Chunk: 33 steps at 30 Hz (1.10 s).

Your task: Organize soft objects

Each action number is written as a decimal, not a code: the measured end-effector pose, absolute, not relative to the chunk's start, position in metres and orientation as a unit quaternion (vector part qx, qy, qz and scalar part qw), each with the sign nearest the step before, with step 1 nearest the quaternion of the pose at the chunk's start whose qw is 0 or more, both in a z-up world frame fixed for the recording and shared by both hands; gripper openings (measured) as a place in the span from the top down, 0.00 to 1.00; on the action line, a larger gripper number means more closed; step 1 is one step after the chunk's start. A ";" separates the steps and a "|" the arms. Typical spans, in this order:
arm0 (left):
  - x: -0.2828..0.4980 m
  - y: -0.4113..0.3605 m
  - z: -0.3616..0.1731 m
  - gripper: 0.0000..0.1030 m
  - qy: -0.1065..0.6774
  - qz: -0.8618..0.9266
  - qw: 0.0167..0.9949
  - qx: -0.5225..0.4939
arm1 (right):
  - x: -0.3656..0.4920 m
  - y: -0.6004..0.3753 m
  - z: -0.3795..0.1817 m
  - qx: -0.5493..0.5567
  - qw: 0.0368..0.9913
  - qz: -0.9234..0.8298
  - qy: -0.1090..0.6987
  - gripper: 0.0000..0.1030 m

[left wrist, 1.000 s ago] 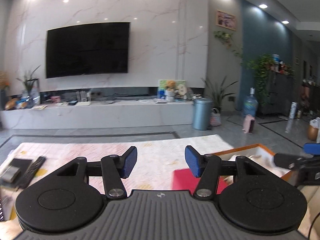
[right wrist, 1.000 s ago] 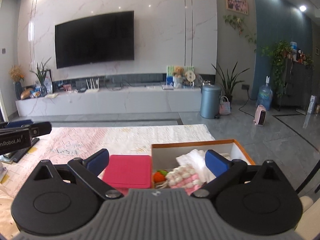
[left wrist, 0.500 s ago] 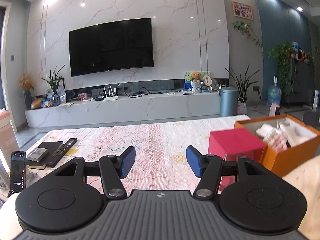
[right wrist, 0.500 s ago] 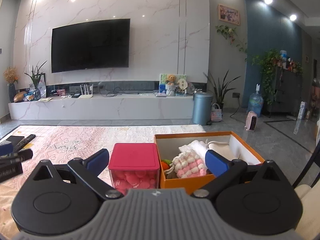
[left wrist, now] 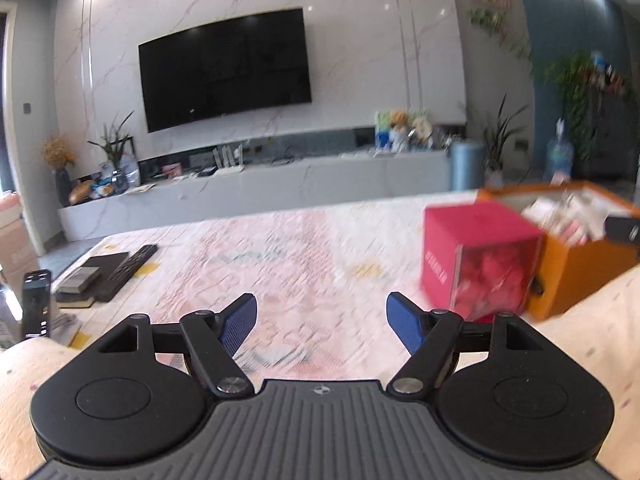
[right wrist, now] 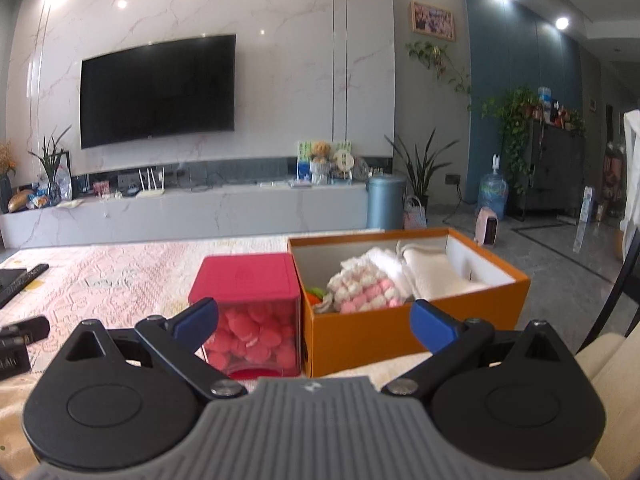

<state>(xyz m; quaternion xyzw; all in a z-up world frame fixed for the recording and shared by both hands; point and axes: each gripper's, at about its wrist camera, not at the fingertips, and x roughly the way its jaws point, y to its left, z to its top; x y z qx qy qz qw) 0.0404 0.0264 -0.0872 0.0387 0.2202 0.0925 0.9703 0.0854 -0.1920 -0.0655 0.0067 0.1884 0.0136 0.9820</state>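
While the left gripper (left wrist: 321, 326) opens its jaws over bare tablecloth (left wrist: 280, 264), nothing between them, the right gripper (right wrist: 313, 322) stands wide and empty. Centre-right in the right wrist view, an orange box (right wrist: 404, 326) holds a pink-and-white knitted piece (right wrist: 366, 290). White lettering on the red-lidded box (left wrist: 478, 260) is too blurred to read.

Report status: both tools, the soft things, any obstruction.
Left tool opening, nothing between jaws; right tool open, empty. Pink-and-white knitted soft items inside open orange cardboard box. Red-lidded clear cube container beside box, no obstruction.
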 end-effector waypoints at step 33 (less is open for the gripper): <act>0.043 0.036 -0.091 0.13 0.258 0.102 0.961 0.018 | 0.101 -0.189 -0.080 -0.003 0.967 0.007 0.255 0.03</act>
